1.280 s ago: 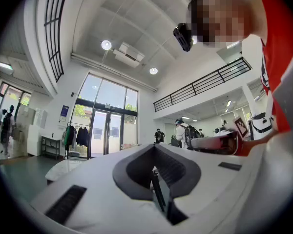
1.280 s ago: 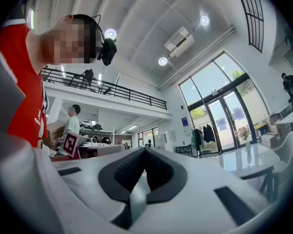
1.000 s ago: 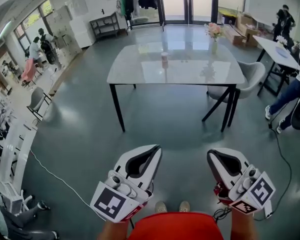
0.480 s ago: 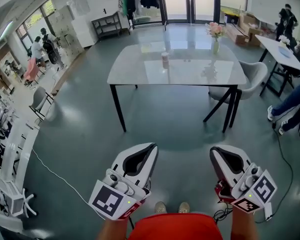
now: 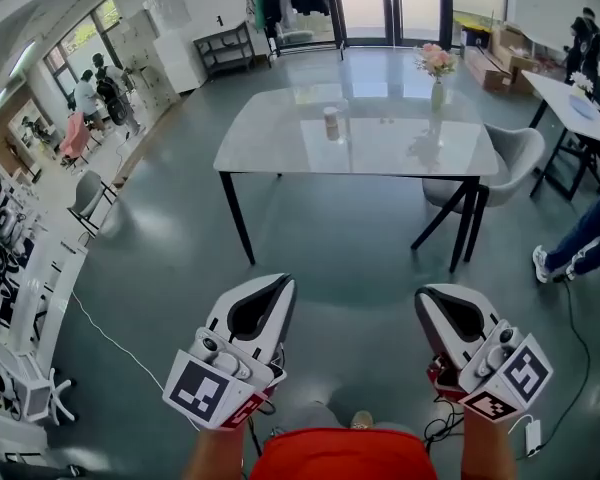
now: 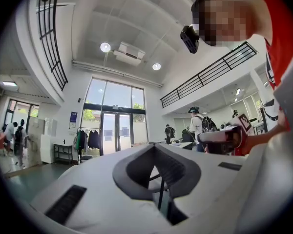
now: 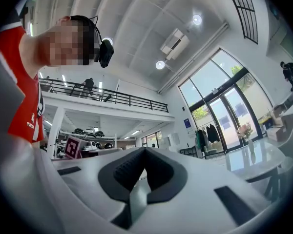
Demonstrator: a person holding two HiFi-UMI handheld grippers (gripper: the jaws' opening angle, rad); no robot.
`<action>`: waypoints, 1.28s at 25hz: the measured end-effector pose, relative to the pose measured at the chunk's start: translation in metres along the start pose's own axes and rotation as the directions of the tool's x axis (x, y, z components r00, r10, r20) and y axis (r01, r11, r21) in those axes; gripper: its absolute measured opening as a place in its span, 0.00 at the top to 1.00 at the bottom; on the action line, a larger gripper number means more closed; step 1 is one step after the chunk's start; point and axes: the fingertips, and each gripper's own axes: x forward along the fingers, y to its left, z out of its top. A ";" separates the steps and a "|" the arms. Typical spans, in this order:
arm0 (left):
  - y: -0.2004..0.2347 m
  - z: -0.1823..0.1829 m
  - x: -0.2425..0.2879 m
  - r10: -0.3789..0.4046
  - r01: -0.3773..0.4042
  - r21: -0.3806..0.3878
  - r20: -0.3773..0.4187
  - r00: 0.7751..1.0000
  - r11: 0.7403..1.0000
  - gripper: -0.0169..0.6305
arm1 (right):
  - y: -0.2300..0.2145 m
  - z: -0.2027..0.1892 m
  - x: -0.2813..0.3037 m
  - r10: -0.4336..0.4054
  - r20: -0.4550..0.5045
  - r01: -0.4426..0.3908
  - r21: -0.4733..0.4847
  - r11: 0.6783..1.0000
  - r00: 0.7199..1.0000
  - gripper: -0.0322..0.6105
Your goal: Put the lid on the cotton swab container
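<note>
A small pale cylindrical container (image 5: pixel 331 122) stands on the far half of a glass-topped table (image 5: pixel 280 148), well ahead of me; a separate lid is too small to make out. My left gripper (image 5: pixel 285 281) is held low at the front left, jaws together with nothing between them. My right gripper (image 5: pixel 421 296) is level with it at the front right, also shut and empty. Both are far short of the table, above the floor. In the left gripper view the left gripper (image 6: pixel 154 147) points up at the room, and in the right gripper view the right gripper (image 7: pixel 145 150) does too.
A vase of pink flowers (image 5: pixel 437 68) stands at the table's far right. A grey chair (image 5: pixel 503 153) sits at its right end. A white table (image 5: pixel 575 103) and a person's legs (image 5: pixel 580 238) are at the right. Cables (image 5: pixel 100 328) run over the floor; several people stand at the far left.
The left gripper has moved a little left and up. The right gripper has barely shifted. The view has tilted slightly and the people at the right have moved towards the frame's edge.
</note>
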 end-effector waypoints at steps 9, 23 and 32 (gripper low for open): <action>0.041 -0.022 0.035 0.034 -0.034 -0.010 -0.001 0.999 0.999 0.94 | -0.048 -0.020 0.038 0.012 -0.006 -0.012 0.027 1.000 1.000 0.94; 0.209 -0.065 0.145 -0.015 0.017 0.050 -0.043 0.999 0.999 0.94 | -0.153 -0.040 0.206 -0.030 -0.018 0.030 0.010 1.000 0.999 0.94; 0.313 -0.086 0.201 -0.043 0.043 -0.018 0.009 0.999 0.999 0.94 | -0.214 -0.065 0.300 -0.099 -0.035 0.099 0.009 0.995 0.994 0.94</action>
